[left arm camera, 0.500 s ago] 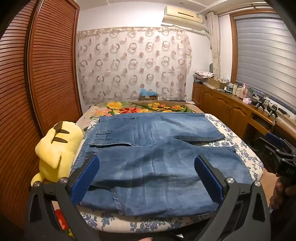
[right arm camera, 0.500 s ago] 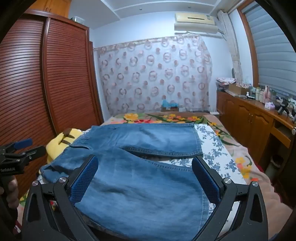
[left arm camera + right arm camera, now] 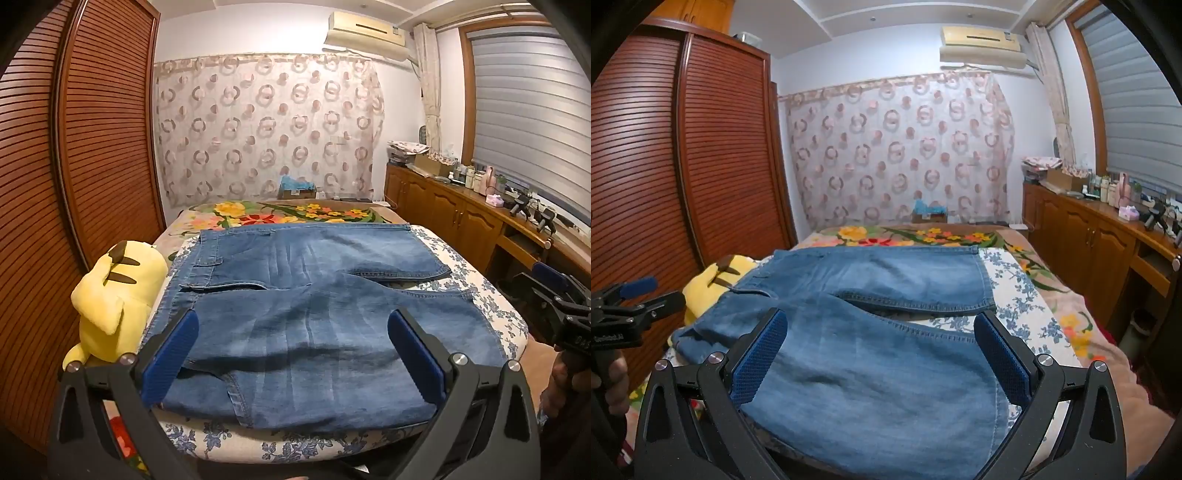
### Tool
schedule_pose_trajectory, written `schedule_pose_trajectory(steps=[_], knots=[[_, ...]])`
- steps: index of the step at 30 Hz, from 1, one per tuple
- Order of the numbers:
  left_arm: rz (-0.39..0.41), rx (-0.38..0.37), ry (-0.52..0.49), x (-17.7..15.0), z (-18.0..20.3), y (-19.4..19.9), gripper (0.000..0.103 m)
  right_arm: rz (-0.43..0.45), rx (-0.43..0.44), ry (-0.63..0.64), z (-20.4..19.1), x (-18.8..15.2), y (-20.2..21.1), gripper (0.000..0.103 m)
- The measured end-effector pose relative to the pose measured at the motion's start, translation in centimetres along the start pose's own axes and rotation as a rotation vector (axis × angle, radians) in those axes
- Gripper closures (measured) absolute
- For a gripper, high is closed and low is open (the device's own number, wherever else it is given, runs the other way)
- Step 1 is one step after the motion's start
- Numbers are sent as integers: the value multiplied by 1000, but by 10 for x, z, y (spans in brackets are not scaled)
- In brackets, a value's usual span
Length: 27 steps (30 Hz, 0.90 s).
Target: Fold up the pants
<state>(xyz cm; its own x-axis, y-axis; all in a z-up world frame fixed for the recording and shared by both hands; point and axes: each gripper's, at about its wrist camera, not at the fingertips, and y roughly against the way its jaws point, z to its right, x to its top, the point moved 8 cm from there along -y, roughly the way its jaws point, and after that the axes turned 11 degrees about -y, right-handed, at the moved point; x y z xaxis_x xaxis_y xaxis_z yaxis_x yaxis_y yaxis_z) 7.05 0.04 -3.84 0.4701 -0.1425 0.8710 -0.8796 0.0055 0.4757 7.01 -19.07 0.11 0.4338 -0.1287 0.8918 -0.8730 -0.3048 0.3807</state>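
Observation:
Blue denim pants (image 3: 314,314) lie spread on the bed, waistband to the left, two legs running right with a gap between them at the hems. My left gripper (image 3: 293,325) is open and empty, above the near leg by the waist. My right gripper (image 3: 881,325) is open and empty over the near leg (image 3: 879,369) toward its hem. The far leg (image 3: 886,273) lies flat behind. Each gripper shows at the edge of the other's view: the right one (image 3: 554,295), the left one (image 3: 639,295).
A yellow plush toy (image 3: 118,295) lies on the bed's left edge beside the waistband. The bed (image 3: 491,295) has a blue floral cover and a flowered blanket (image 3: 280,214) behind. A louvred wardrobe (image 3: 74,166) stands left. Wooden cabinets (image 3: 461,218) with clutter run along the right.

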Motion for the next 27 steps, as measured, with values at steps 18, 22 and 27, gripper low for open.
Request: schedule_pose_trajectory(steps=[18,22,27], knots=[[0,0,-2,0,1,0,0,-1,-2,4,-1,0,-1,0],[-1,0,-3,-3,-3,-1,0,-1,-3,4,-1,0,0,0],[-1,2,-2,-3,-4,-1,0,-2,-3,4,-2,0,0,0]])
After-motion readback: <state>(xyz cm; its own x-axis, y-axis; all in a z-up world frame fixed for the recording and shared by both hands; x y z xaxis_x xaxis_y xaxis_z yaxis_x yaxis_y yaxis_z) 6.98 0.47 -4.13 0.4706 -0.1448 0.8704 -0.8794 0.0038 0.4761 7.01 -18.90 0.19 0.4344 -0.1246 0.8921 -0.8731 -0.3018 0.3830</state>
